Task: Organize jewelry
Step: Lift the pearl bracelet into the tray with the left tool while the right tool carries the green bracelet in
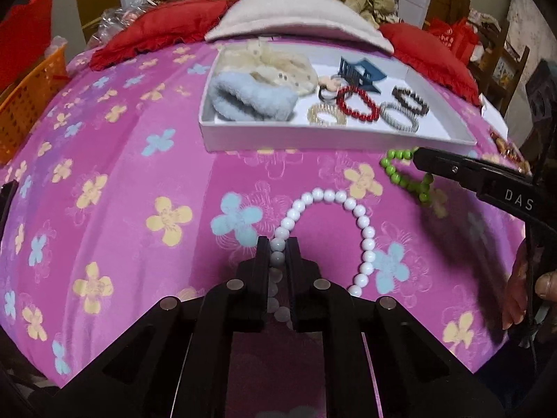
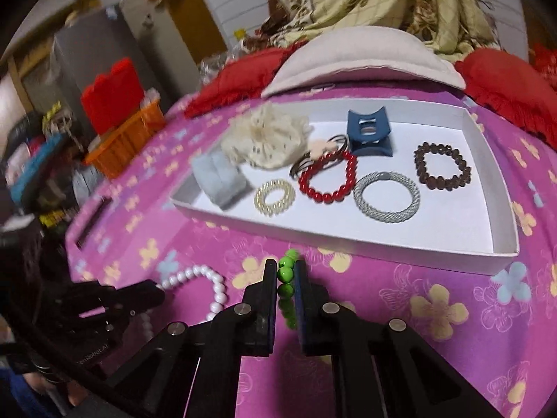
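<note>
A white bead bracelet (image 1: 351,205) lies on the pink flowered bedsheet, and my left gripper (image 1: 277,245) is shut on one side of its loop. The same bracelet (image 2: 209,278) shows at lower left in the right wrist view, with the left gripper (image 2: 158,289) on it. My right gripper (image 2: 285,273) is shut on a green bead bracelet (image 2: 286,271). In the left wrist view that green bracelet (image 1: 400,170) hangs from the right gripper (image 1: 417,158), just in front of the white tray (image 1: 313,139). The tray (image 2: 348,240) holds a red bead bracelet (image 2: 329,177), a silver braided ring (image 2: 386,196) and a brown bead bracelet (image 2: 442,167).
Also in the tray: a pale coil tie (image 2: 275,196), a blue claw clip (image 2: 369,136), a cream scrunchie (image 2: 264,139) and a light blue fluffy band (image 2: 219,181). Red cushions (image 1: 156,31) and a beige pillow (image 1: 296,17) lie behind it. An orange basket (image 1: 28,94) stands left.
</note>
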Action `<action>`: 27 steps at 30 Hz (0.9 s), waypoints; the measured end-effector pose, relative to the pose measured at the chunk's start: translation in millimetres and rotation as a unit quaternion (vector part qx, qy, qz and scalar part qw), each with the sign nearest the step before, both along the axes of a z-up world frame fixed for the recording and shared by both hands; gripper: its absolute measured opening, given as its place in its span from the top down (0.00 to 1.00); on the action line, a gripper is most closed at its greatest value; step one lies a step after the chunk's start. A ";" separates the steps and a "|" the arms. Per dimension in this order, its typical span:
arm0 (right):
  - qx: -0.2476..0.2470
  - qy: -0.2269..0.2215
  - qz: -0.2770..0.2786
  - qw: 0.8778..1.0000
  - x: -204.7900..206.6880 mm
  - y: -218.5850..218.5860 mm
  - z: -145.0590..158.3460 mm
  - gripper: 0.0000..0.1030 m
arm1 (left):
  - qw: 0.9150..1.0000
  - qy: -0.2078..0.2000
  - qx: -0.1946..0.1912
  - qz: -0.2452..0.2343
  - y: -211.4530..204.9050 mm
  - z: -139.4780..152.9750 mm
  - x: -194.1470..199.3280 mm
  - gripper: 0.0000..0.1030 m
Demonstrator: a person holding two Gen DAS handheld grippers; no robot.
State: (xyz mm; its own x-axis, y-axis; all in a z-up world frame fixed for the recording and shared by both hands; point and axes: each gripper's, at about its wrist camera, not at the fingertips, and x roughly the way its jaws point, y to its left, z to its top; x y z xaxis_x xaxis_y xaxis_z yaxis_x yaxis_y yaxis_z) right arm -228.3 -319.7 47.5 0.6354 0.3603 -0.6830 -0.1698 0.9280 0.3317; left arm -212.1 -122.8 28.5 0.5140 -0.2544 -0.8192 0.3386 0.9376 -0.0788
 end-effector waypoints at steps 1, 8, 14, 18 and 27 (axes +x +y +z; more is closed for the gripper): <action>0.012 -0.002 -0.003 1.000 -0.9 -3.6 2.5 0.92 | 1.000 -0.005 -0.004 0.001 1.6 5.4 -1.7 0.92; 0.059 -0.019 -0.021 0.998 -11.6 -22.7 17.5 0.92 | 0.999 -0.040 -0.029 -0.006 2.1 48.7 -19.0 0.92; 0.071 -0.042 -0.026 0.996 -24.6 -28.5 31.6 0.92 | 0.997 -0.066 -0.028 -0.017 -5.1 76.9 -33.1 0.92; 0.066 -0.056 -0.027 0.996 -32.8 -29.5 39.5 0.92 | 0.996 -0.080 -0.021 -0.017 -10.1 93.4 -41.7 0.92; 0.057 -0.067 -0.051 0.995 -39.0 -35.7 48.5 0.92 | 0.991 -0.130 0.024 -0.008 -22.0 123.2 -52.6 0.92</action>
